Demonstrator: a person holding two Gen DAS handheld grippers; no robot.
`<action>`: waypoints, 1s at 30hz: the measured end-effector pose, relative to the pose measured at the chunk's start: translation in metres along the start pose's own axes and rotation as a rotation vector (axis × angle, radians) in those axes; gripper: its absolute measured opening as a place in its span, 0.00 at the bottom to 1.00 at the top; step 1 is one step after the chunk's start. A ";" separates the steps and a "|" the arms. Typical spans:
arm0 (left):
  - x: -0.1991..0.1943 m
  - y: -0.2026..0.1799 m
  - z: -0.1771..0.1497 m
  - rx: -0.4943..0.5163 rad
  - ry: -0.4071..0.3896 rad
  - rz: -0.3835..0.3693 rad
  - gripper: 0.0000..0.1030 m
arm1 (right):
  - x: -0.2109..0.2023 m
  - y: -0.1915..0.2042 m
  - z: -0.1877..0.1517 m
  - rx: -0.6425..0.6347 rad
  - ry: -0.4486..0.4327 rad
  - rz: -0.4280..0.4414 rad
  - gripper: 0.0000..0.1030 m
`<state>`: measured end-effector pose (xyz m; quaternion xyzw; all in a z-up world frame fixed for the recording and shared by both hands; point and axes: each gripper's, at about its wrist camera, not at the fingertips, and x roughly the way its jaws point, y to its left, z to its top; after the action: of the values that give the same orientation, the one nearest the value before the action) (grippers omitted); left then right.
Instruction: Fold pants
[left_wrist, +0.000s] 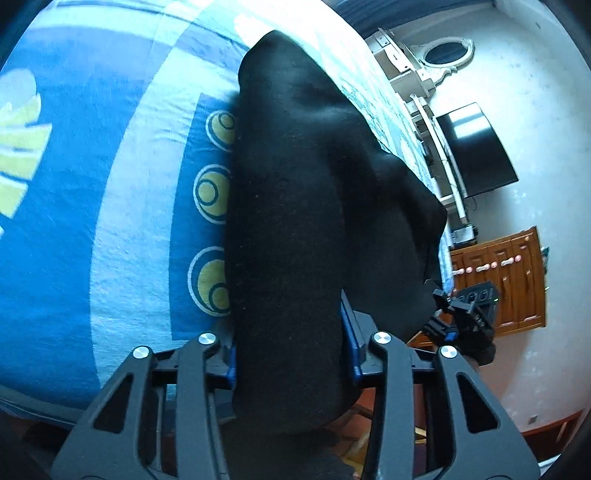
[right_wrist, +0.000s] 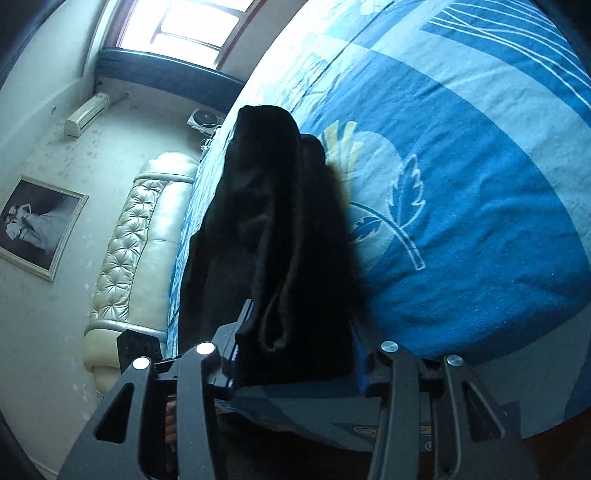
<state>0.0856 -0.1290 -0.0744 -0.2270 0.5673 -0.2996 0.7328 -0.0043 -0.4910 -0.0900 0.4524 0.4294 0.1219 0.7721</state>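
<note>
A pair of black, soft knit pants (left_wrist: 295, 229) is held over a bed covered by a blue and pale-blue patterned blanket (left_wrist: 110, 206). The left tool (left_wrist: 290, 354) is clamped on one bunched end of the pants, the dark cloth filling the space between its blue-padded fingers (left_wrist: 352, 347). The right tool (right_wrist: 295, 363) is likewise clamped on the other end of the pants (right_wrist: 280, 236), where a folded hem edge is seen between its fingers. In the left wrist view, the right tool (left_wrist: 461, 314) is seen at the far lower edge of the pants, beyond the edge of the bed. The cloth is stretched from each tool toward the blanket (right_wrist: 461, 184). Past the bed, a cream tufted headboard (right_wrist: 133, 236), a framed black-and-white picture (right_wrist: 35, 225) and a dark flat screen (left_wrist: 476, 151) are seen.
</note>
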 end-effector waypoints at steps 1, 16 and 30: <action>-0.002 -0.001 0.000 0.008 -0.003 0.011 0.37 | 0.002 0.001 0.001 -0.002 0.001 0.002 0.42; -0.055 0.026 -0.001 0.019 -0.070 0.156 0.36 | 0.057 0.046 -0.011 -0.053 0.109 0.026 0.42; -0.106 0.060 -0.014 -0.028 -0.101 0.222 0.37 | 0.103 0.070 -0.030 -0.096 0.208 0.056 0.41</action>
<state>0.0640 -0.0121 -0.0446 -0.1878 0.5554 -0.1965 0.7859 0.0485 -0.3745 -0.0974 0.4117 0.4883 0.2101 0.7403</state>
